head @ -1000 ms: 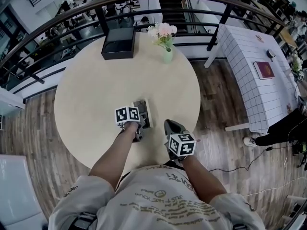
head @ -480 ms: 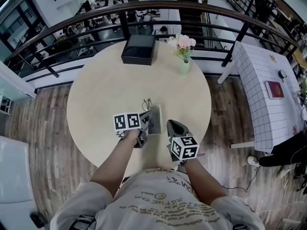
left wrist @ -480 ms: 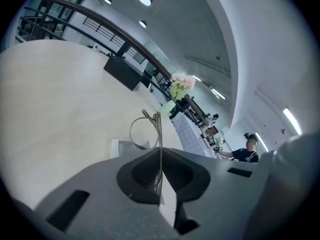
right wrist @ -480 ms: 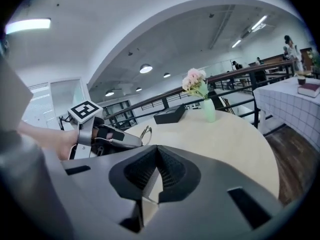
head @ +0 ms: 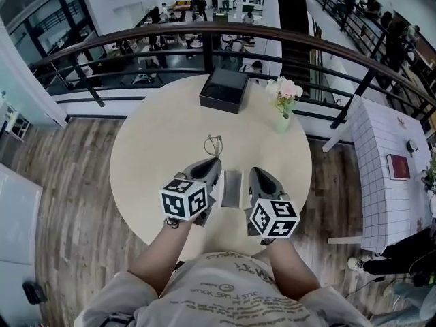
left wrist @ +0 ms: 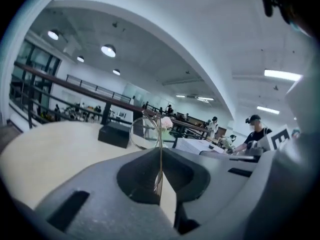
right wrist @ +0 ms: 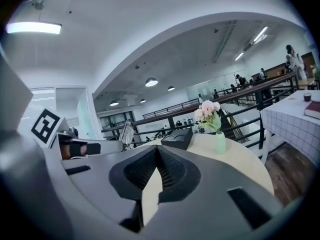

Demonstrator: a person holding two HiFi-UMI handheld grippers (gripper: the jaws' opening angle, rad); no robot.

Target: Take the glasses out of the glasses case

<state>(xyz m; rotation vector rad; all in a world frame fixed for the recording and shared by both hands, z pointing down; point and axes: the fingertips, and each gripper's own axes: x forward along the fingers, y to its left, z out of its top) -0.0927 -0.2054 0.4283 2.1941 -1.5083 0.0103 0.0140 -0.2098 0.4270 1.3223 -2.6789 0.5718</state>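
The wire-rimmed glasses (head: 214,145) hang above the round table (head: 150,162), pinched by a thin temple in my left gripper (head: 212,162), which is shut on them. In the left gripper view the glasses (left wrist: 148,133) stand upright out of the closed jaws of my left gripper (left wrist: 160,153). The grey glasses case (head: 231,188) lies on the table between both grippers. My right gripper (head: 257,171) is raised to the right of the case, shut with nothing in it. In the right gripper view my right gripper (right wrist: 157,150) is empty, and the glasses (right wrist: 126,133) show at the left.
A black box (head: 223,89) sits at the table's far edge, with a pale green vase of pink flowers (head: 283,111) to its right. A dark railing (head: 136,43) curves behind the table. A checked-cloth table (head: 392,176) stands at the right.
Both grippers have risen off the table. The left one has lifted the glasses up and away from the case, which stays on the table. The right jaws are shut.
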